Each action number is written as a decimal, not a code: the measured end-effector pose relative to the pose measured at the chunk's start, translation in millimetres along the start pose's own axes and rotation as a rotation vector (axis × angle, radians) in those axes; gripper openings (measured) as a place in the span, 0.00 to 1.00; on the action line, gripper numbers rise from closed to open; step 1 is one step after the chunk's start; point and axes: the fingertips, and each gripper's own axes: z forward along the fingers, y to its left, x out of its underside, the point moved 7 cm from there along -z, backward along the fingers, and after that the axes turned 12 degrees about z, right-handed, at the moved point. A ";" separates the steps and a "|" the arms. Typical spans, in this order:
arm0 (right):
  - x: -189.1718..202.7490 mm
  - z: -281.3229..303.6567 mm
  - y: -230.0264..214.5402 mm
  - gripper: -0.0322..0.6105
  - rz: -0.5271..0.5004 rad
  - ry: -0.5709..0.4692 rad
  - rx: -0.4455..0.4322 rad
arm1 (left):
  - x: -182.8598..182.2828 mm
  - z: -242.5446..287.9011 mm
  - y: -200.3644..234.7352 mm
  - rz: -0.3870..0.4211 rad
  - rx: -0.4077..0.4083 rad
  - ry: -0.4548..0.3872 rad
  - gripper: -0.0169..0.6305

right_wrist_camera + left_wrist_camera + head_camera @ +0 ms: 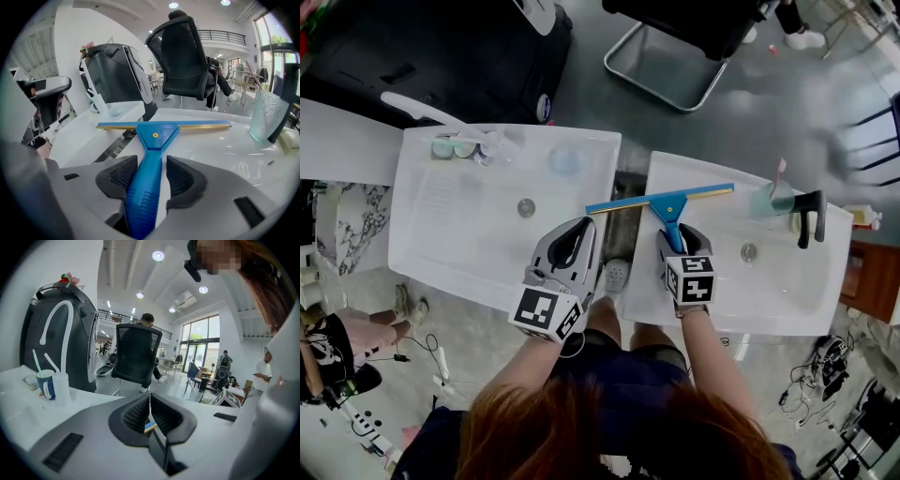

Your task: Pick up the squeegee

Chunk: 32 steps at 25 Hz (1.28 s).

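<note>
squeegee spot: the blue squeegee (667, 202) (154, 139) lay on the left part of the right-hand white basin (787, 314). Its blade ran left to right on the far side and its handle pointed back toward the person. The left tip of the blade stuck out over the gap between the two basins.

right gripper: the right gripper (679, 234) (151, 164) was tilted down over the handle. Its claw was spread, one pad on each side of the handle. A thin strip of white still showed on the right side, so it wasn't really pinching yet.

left gripper: the left gripper (579, 230) (150, 405) hung over the near right corner of the left basin (422, 253), pads pressed together on nothing.

other stuff: a clear green cup (766, 200) (265, 117) and a black faucet (811, 217) sat on the right basin, to the right of the blade. A black office chair (675, 37) (136, 355) (180, 56) stood on the floor on the far side.
</note>
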 end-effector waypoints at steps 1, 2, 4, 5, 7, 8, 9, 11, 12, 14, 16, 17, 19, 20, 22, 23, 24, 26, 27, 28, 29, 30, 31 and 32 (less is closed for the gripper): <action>-0.1 0.0 -1.1 0.37 -0.006 0.000 0.005 | 0.6 0.0 -0.1 -0.001 -0.001 0.000 0.06; -0.1 0.2 -2.1 0.33 -0.010 0.001 0.008 | 1.3 0.0 0.0 -0.002 -0.002 0.000 0.06; 0.3 0.4 -3.7 0.31 -0.009 0.001 0.009 | 2.6 -0.3 0.4 -0.003 -0.005 0.001 0.06; 0.6 0.3 -4.4 0.30 -0.004 0.000 0.007 | 2.7 -0.8 0.5 -0.003 -0.006 0.001 0.06; 0.9 -0.7 -5.3 0.30 0.008 -0.003 0.000 | 1.6 -1.9 0.6 -0.002 -0.009 0.000 0.06; 0.6 -1.4 -5.5 0.30 0.012 -0.006 -0.003 | 0.6 -2.4 0.7 -0.001 -0.011 -0.001 0.06; 0.1 -2.2 -5.7 0.30 0.015 -0.010 -0.007 | -0.6 -2.8 0.8 -0.001 -0.013 -0.003 0.06; -1.5 -4.6 -5.7 0.30 0.020 -0.024 -0.017 | -3.0 -3.8 1.1 0.001 -0.019 -0.007 0.06; -2.8 -6.6 -5.3 0.30 0.020 -0.035 -0.021 | -4.1 -4.5 1.2 0.001 -0.022 -0.009 0.06; -7.0 -11.2 -3.5 0.30 0.012 -0.061 -0.028 | -5.9 -6.3 1.7 0.003 -0.028 -0.013 0.06; -13.8 -16.1 -0.7 0.30 0.004 -0.090 -0.034 | -7.5 -8.4 3.0 0.007 -0.035 -0.018 0.06; -18.1 -18.9 0.8 0.30 0.001 -0.106 -0.036 | -8.6 -9.5 3.8 0.009 -0.039 -0.022 0.06; -28.0 -26.3 3.4 0.30 -0.006 -0.141 -0.040 | -12.1 -11.8 5.0 0.015 -0.047 -0.031 0.06; -33.4 -30.8 4.3 0.30 -0.009 -0.161 -0.042 | -14.4 -13.1 5.2 0.019 -0.052 -0.036 0.06; -44.7 -41.8 6.0 0.30 -0.018 -0.208 -0.046 | -20.1 -15.8 4.8 0.027 -0.063 -0.050 0.06; -50.6 -47.8 7.2 0.30 -0.025 -0.232 -0.048 | -23.3 -17.1 4.6 0.030 -0.068 -0.058 0.06; -56.5 -53.9 8.8 0.30 -0.034 -0.255 -0.050 | -26.6 -18.4 4.4 0.033 -0.073 -0.066 0.06; -68.4 -65.6 12.5 0.30 -0.054 -0.298 -0.054 | -33.4 -20.5 3.7 0.039 -0.080 -0.083 0.06; -74.5 -71.2 14.0 0.30 -0.065 -0.321 -0.055 | -36.7 -21.1 3.4 0.043 -0.083 -0.091 0.06; -80.7 -77.0 15.1 0.30 -0.075 -0.346 -0.054 | -39.8 -21.3 3.1 0.047 -0.087 -0.099 0.06; -86.8 -83.1 15.8 0.30 -0.084 -0.372 -0.051 | -42.9 -21.4 3.0 0.052 -0.089 -0.107 0.06; -92.7 -89.9 16.3 0.30 -0.090 -0.399 -0.047 | -46.1 -21.5 3.0 0.056 -0.092 -0.116 0.06; -98.3 -97.3 16.7 0.30 -0.092 -0.426 -0.043 | -49.7 -22.2 3.1 0.060 -0.095 -0.125 0.06; -103.5 -105.3 17.1 0.30 -0.092 -0.453 -0.039 | -53.5 -23.3 3.2 0.064 -0.097 -0.135 0.06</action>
